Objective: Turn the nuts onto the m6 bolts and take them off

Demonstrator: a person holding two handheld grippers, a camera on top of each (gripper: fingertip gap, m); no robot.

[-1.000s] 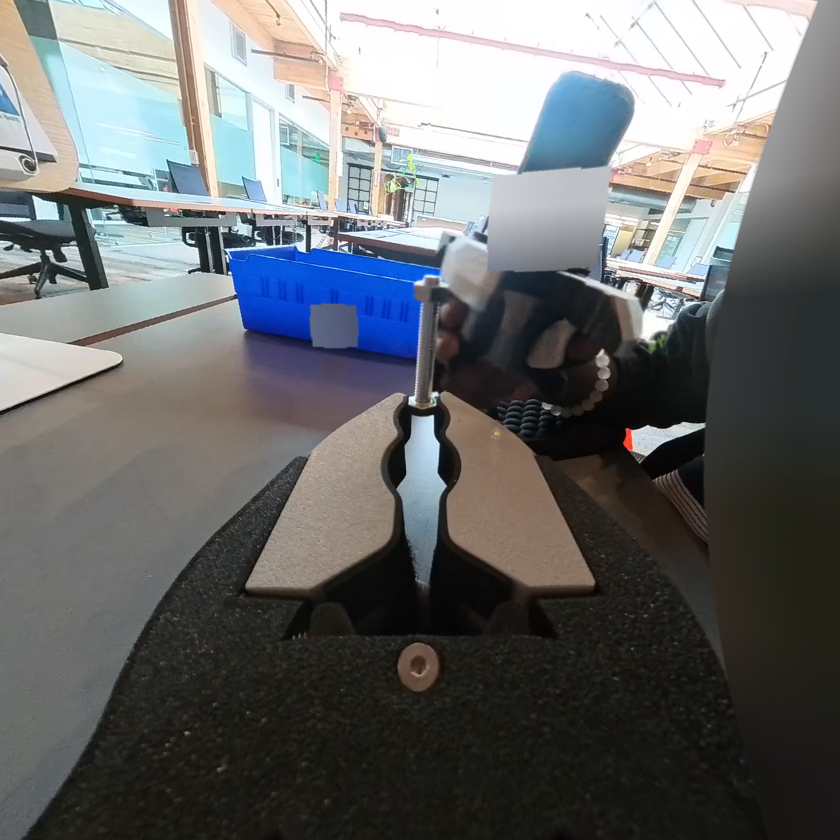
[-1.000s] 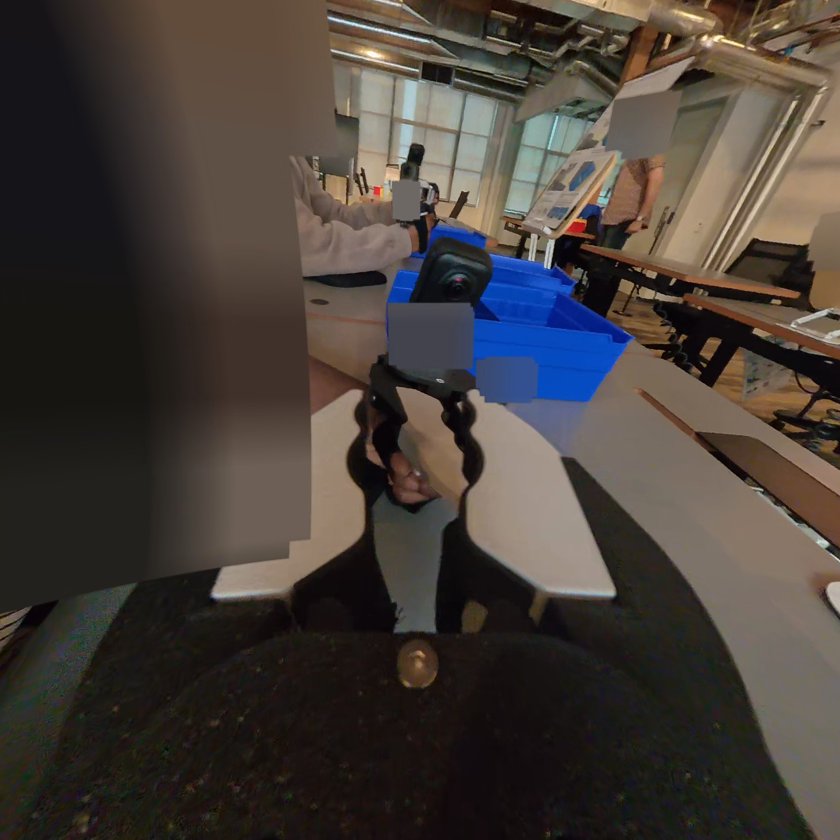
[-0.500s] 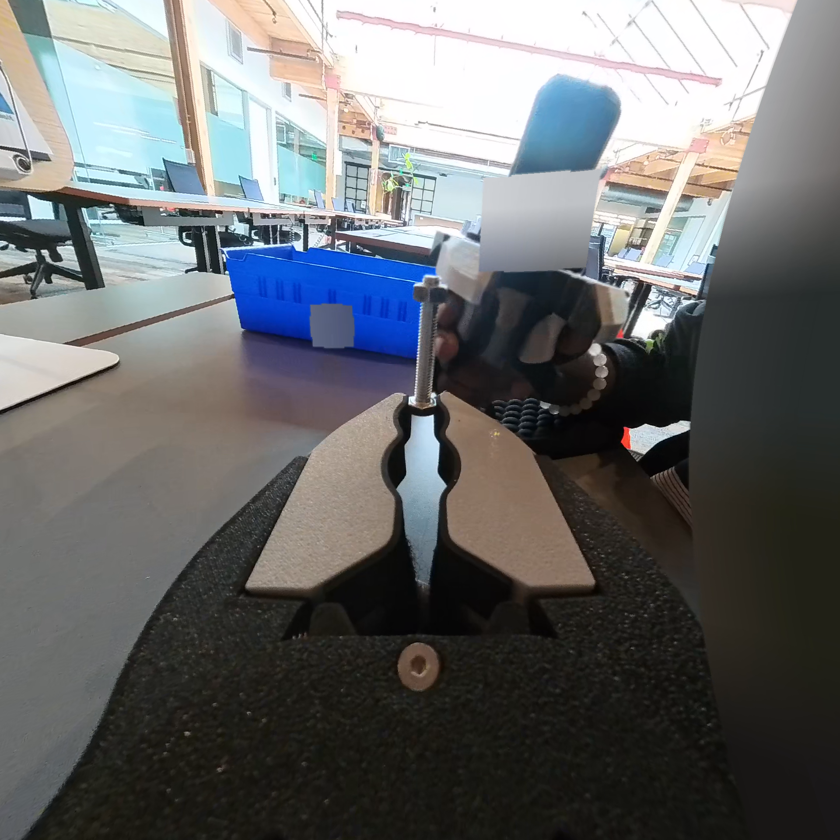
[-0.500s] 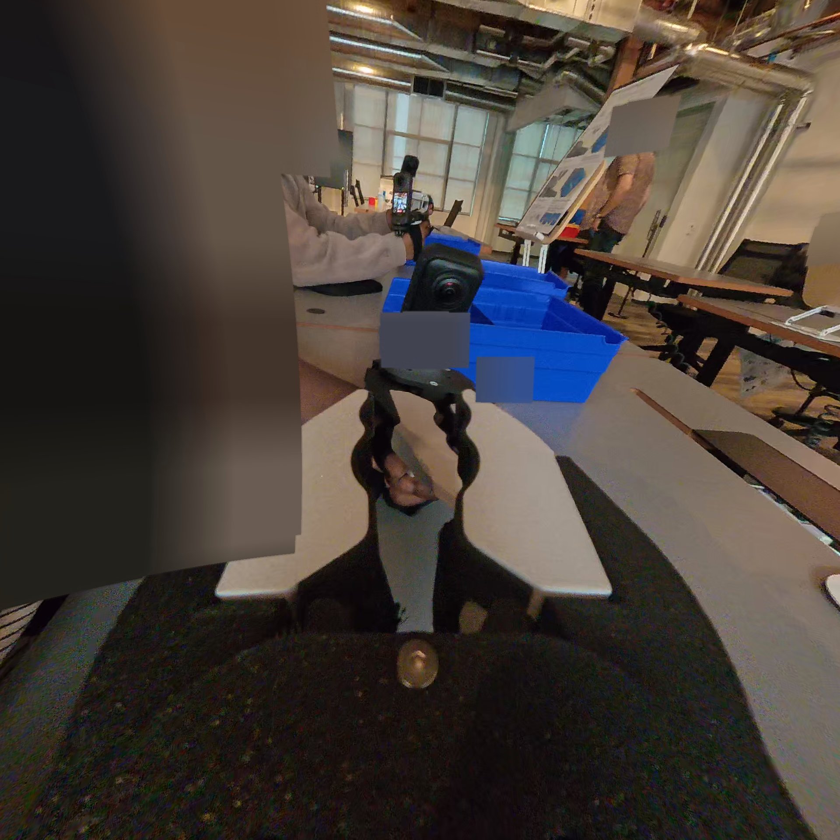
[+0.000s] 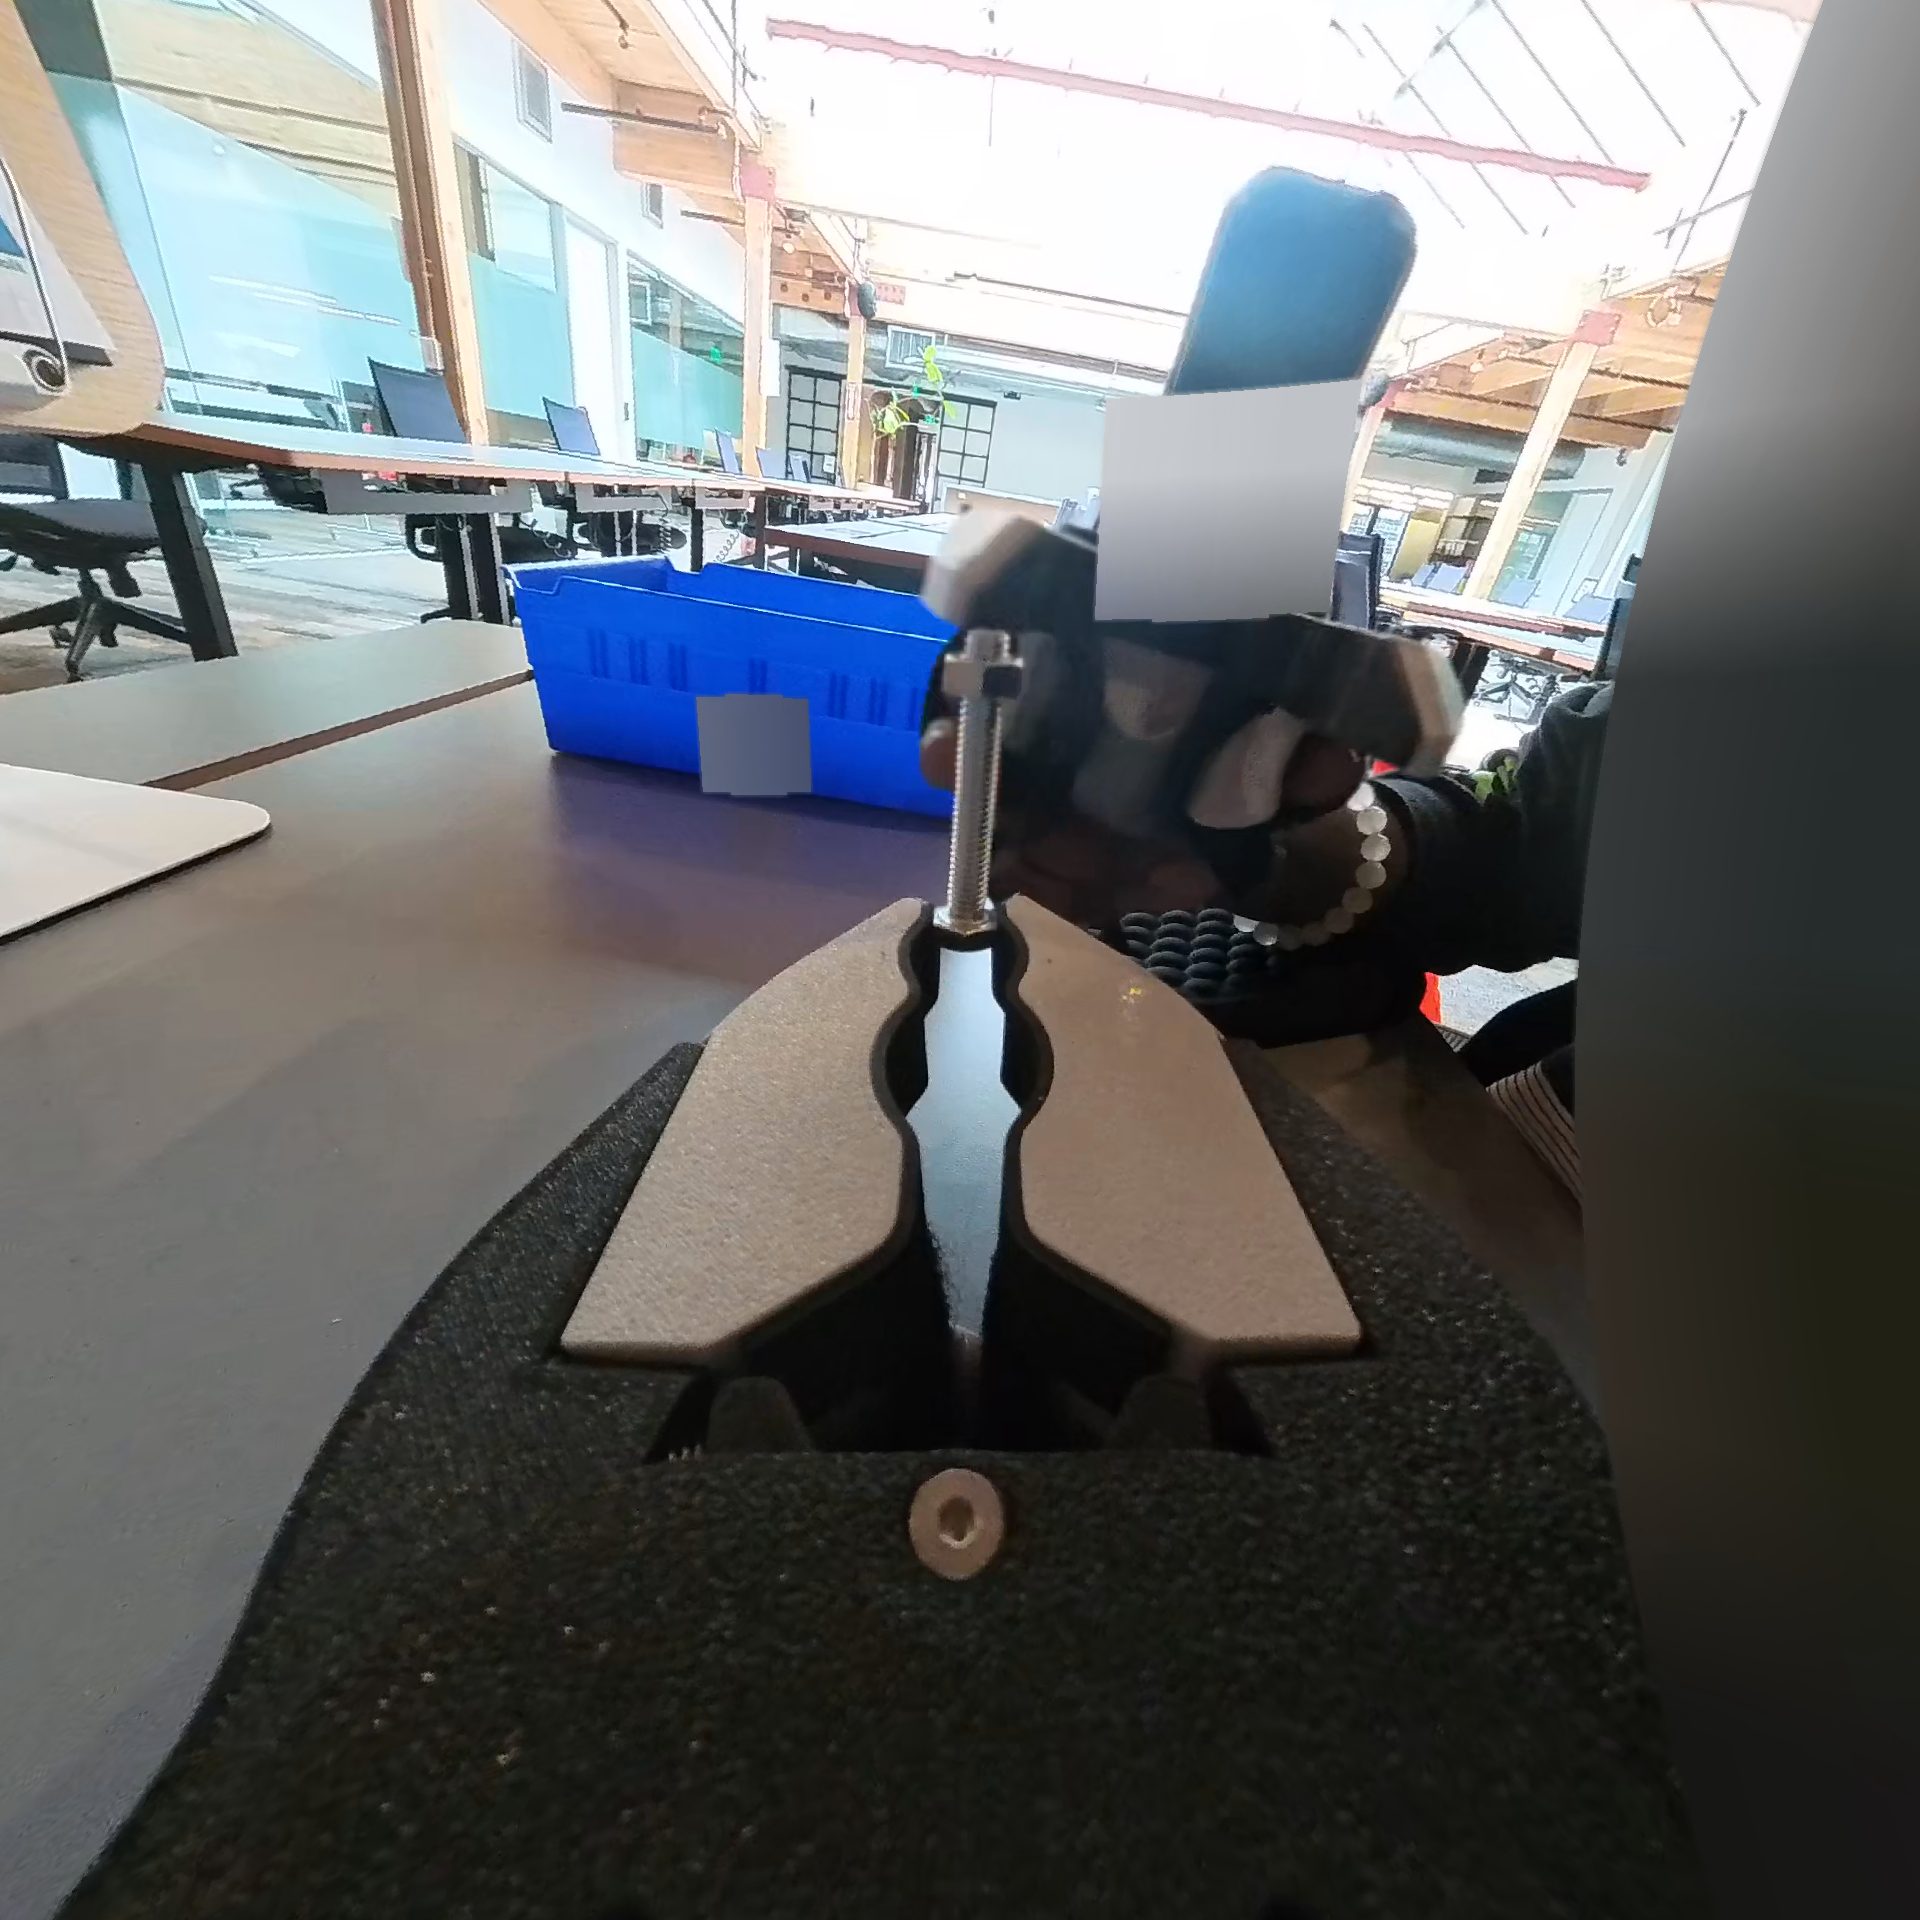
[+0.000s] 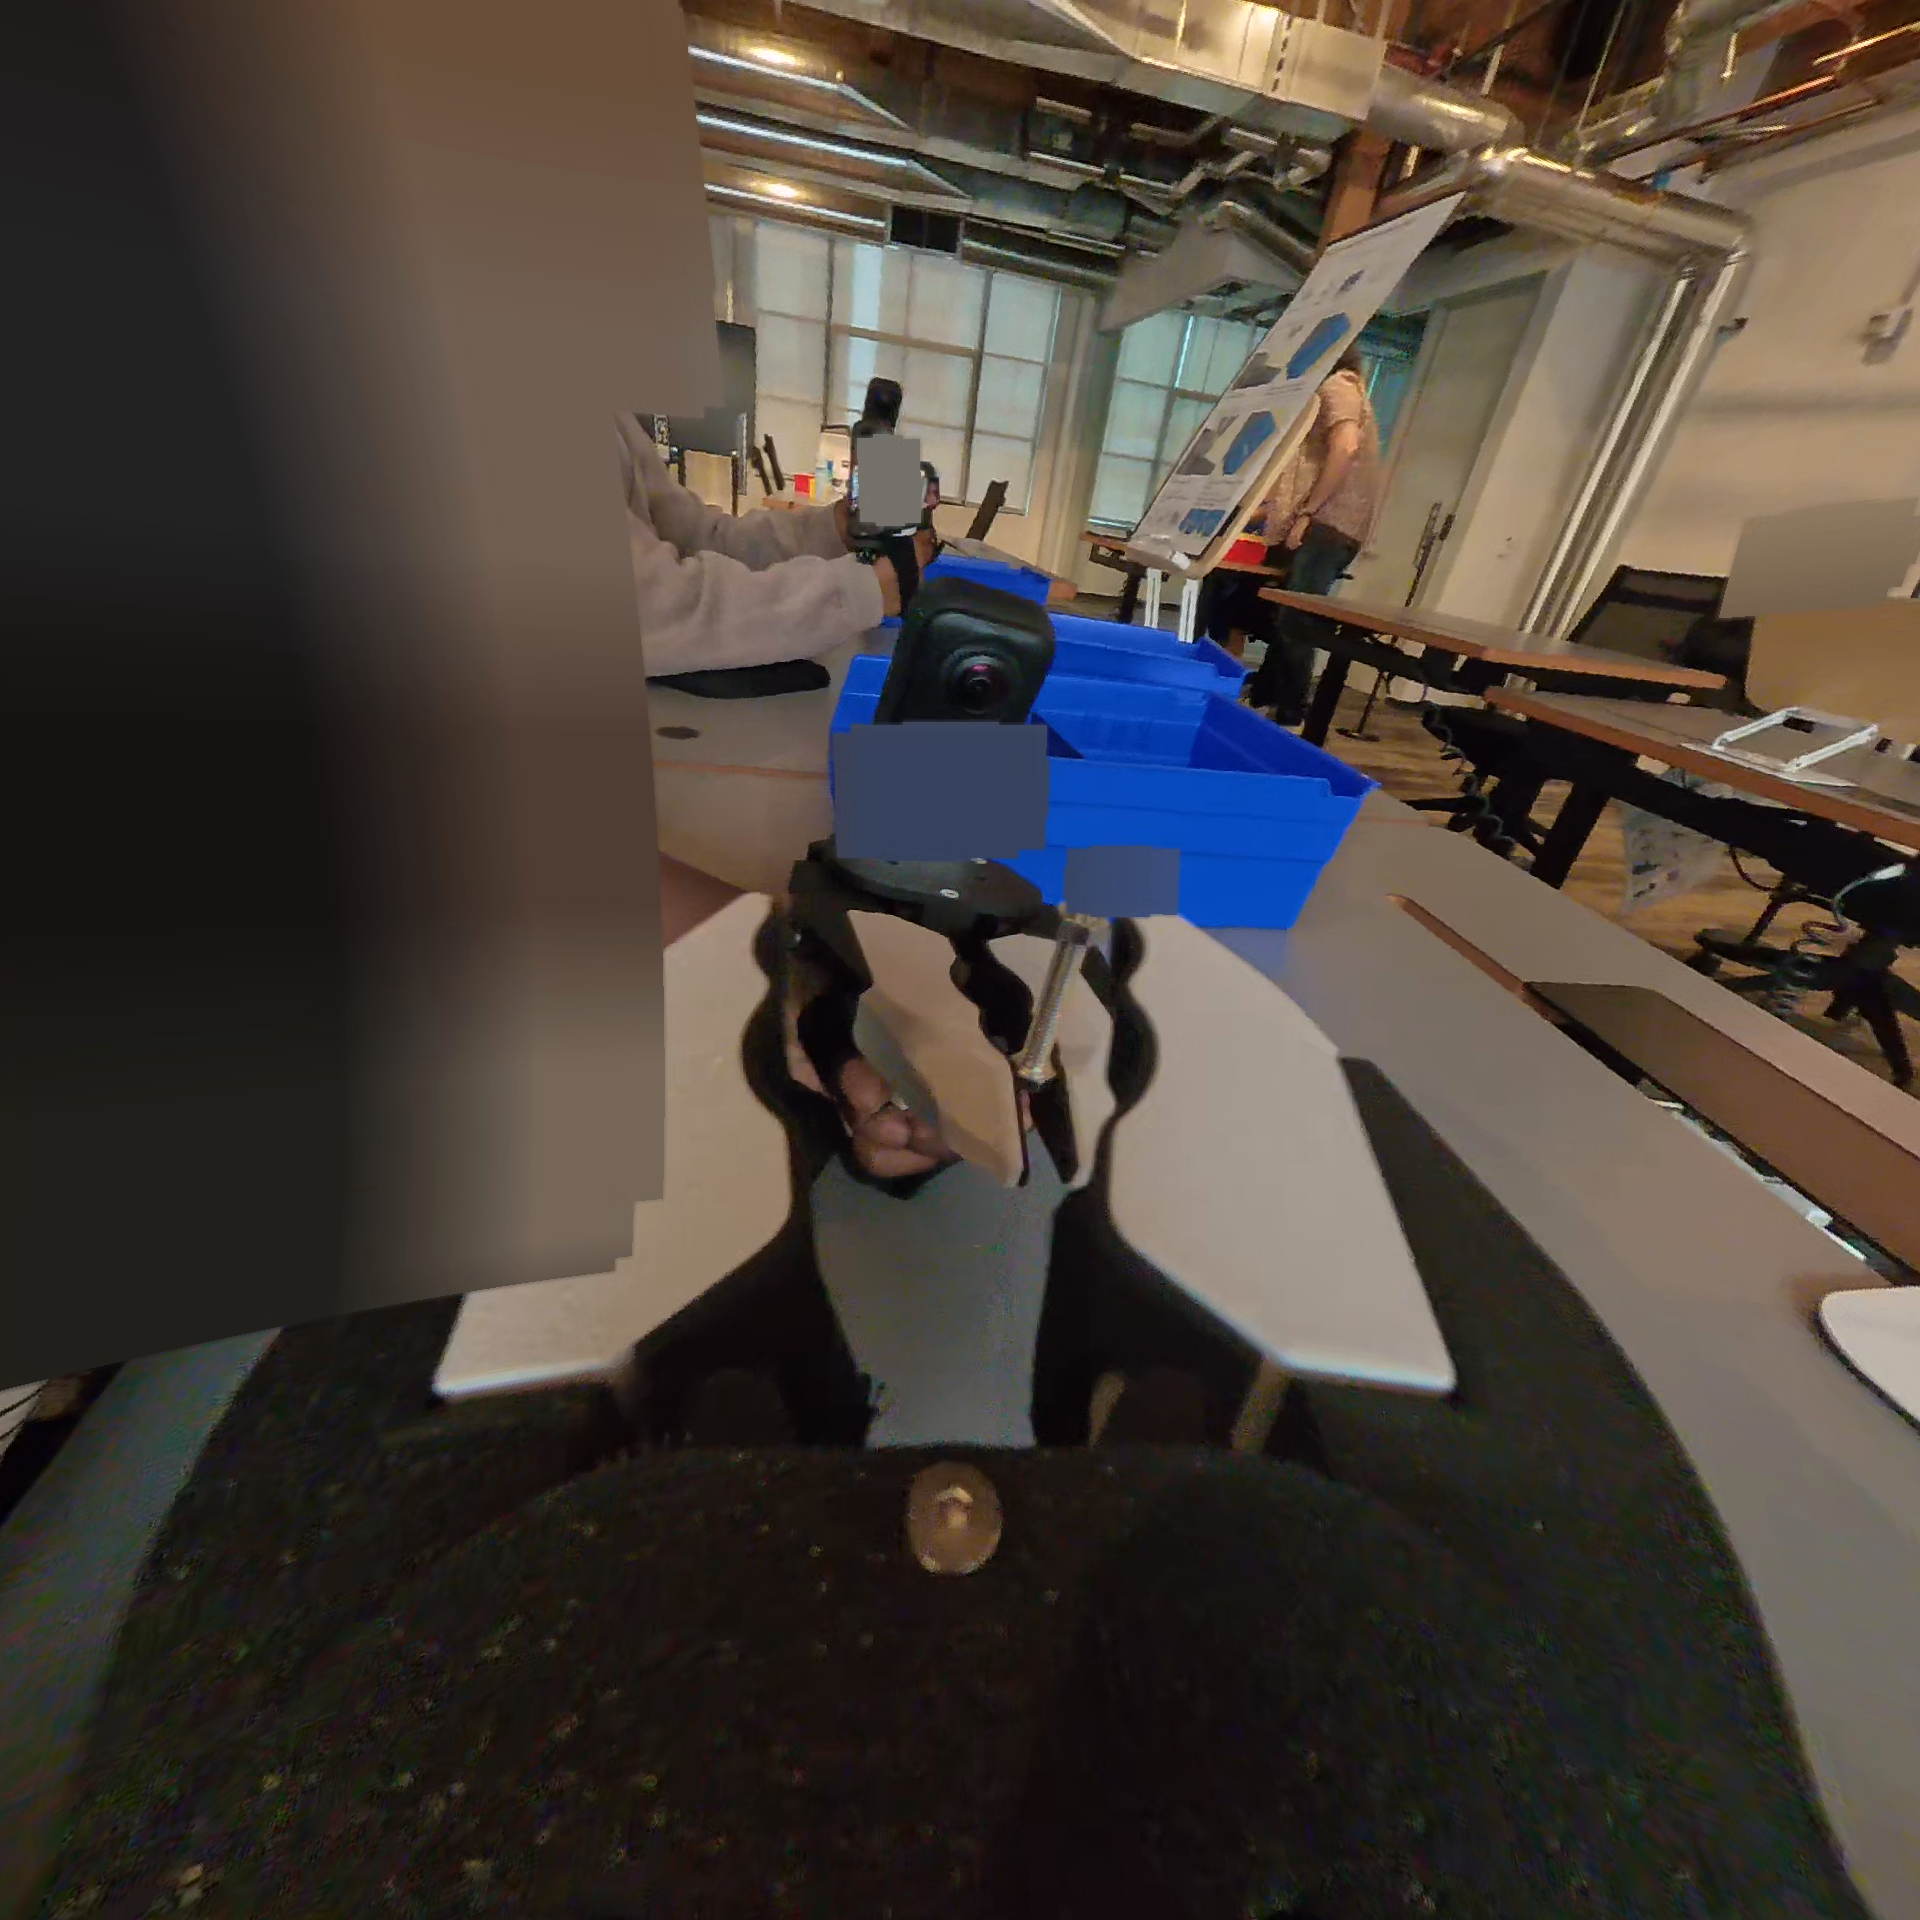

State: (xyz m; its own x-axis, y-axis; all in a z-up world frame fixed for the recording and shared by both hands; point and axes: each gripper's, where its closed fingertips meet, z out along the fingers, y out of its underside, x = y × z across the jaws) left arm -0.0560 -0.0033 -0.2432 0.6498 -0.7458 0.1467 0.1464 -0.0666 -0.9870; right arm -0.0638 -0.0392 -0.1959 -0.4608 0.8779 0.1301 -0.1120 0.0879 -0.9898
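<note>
Open-plan office space with long desks and a blue bin [image 5: 727, 675] lies behind a dark worktop [image 5: 312, 1039] in the left wrist view. Here the left tongs [image 5: 966, 925] stand narrow, their tips pinched on the hex head at the bottom of a silver bolt [image 5: 974, 800]. The bolt stands upright above the worktop, long axis vertical, threaded end pointing up. A nut [image 5: 985, 675] sits at the very top of the thread, only just started or nearly off; which of the two cannot be told. Just behind it the right tongs [image 5: 1174, 644] are blurred, their fingers spread wide to either side of the nut and not pressing on it. By my reading the nut has the whole shank left to travel if it is going on, or only the last turns if it is coming off, and other bolts, if any, are not in view.

From the right wrist view, windows, ducting and more blue bins [image 6: 1195, 810] fill the background. The right tongs [image 6: 945, 966] gape wide with nothing gripped. Between the fingers, farther off, the left tongs [image 6: 1034, 1091] hold the bolt [image 6: 1055, 997] by its lower end; it leans slightly, thread up, its top near the right-hand finger.
</note>
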